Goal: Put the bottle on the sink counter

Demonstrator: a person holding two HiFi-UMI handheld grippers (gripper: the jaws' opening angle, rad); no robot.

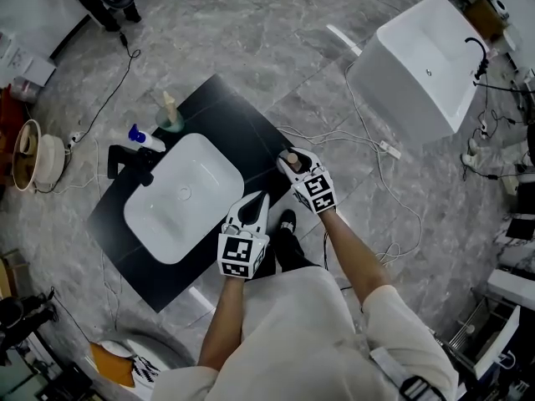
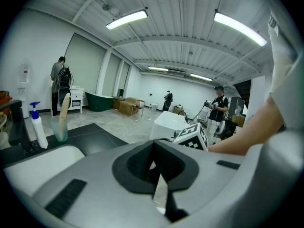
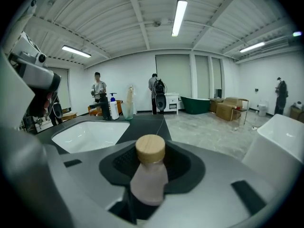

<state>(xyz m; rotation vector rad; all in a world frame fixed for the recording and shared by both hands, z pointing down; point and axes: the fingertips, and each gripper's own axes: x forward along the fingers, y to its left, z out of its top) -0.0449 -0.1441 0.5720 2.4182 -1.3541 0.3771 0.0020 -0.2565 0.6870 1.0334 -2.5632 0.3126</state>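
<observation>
Pale shirt (image 1: 292, 332) and two bare forearms at 6 o'clock of the head view: one person. Then, left to right:

- Black faucet (image 1: 125, 159), one, at 10 o'clock of the basin.
- Blue-topped pump bottle (image 1: 146, 140), one, just beside the faucet.
- Tumbler (image 1: 170, 122), one, a pale stick standing in it, at 12 o'clock of the basin.
- White basin (image 1: 184, 195), one, set in the black sink counter (image 1: 226, 107), one.
- Left gripper (image 1: 257, 200), one, at 3 o'clock of the basin, just beside its rim. Jaws closed tip to tip, nothing between them.
- Right gripper (image 1: 291, 161), one, at 2 o'clock, over the counter's right corner. Pads pressed on the lower body of the bottle (image 3: 149, 175), one, pinkish, wooden-capped, roughly upright. Cannot tell whether its base touches the counter.

Step judged: set-down, bottle brought to the counter's edge. Next move calls for lowering until the base sits flat on bare black surface, away from the edge, then parting the jaws and backing straight off without tipping it.
</observation>
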